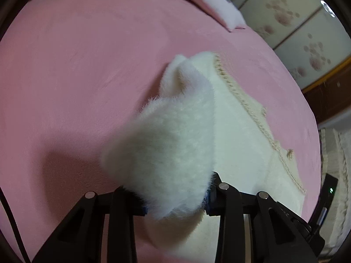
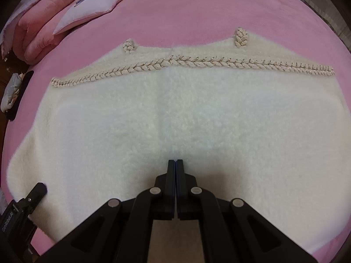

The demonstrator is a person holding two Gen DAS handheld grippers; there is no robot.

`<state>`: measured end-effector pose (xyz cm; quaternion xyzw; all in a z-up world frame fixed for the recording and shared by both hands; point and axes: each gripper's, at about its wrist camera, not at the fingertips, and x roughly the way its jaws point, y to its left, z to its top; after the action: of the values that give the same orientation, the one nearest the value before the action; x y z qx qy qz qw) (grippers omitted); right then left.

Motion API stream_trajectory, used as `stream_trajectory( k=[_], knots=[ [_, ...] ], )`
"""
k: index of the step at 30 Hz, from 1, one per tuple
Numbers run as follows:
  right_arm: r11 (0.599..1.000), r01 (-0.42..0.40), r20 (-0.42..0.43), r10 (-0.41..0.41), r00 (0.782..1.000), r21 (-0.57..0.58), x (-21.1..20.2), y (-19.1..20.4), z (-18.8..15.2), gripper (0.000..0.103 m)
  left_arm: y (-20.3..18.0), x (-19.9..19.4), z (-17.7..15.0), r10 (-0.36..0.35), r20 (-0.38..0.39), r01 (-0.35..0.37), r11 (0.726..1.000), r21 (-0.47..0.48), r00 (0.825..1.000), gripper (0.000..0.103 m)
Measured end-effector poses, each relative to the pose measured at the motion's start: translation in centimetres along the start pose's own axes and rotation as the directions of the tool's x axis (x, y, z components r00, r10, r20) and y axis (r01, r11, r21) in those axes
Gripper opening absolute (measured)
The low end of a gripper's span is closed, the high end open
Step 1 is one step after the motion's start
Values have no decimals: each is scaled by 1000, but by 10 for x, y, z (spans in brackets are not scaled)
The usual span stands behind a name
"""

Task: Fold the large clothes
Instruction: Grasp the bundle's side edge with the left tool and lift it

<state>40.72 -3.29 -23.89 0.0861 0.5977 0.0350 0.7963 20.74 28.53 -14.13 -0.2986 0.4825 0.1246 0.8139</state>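
Now the left hand-held gripper point(image 1: 175, 201) is clenched on a fluffy fold of the white garment point(image 2: 175, 114), lifted at the lower middle of the left wrist view. The right hand-held gripper point(image 2: 176, 164) is closed on nothing at lower centre, its tips seemingly pressing the garment, which lies spread on the pink bed point(image 2: 197, 4), braided trim point(image 2: 186, 62) toward the top. The bulky pile could slip from the pads; if the right tips lift, the whole piece may drag.
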Motion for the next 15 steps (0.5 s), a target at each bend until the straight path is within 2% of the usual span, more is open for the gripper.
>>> stream_trajectory(
  k=[2, 4, 6, 8, 12, 15],
  knots=[
    [1000, -16, 6, 16, 1000, 14, -1, -5, -1, 0, -14, -21, -4, -37, 65, 36, 999, 23, 997, 30],
    [999, -31, 9, 31, 999, 26, -2, -9, -1, 0, -26, -41, -8, -120, 123, 119, 993, 15, 985, 26],
    [998, -50, 9, 50, 999, 29, -3, -14, -1, 0, -44, -56, -16, -154, 164, 148, 988, 52, 974, 22],
    [996, -80, 7, 80, 997, 28, -3, -20, -1, 0, -67, -78, -26, -247, 204, 225, 966, 124, 947, 10],
    [980, -184, -3, 185, 983, 77, -3, -43, 0, 0, -104, -89, -41, -261, 207, 211, 949, 233, 943, 10],
    [946, -291, -10, 296, 955, 144, -3, -64, -1, 0, -118, -96, -49, -268, 204, 206, 938, 280, 942, 10]
  ],
)
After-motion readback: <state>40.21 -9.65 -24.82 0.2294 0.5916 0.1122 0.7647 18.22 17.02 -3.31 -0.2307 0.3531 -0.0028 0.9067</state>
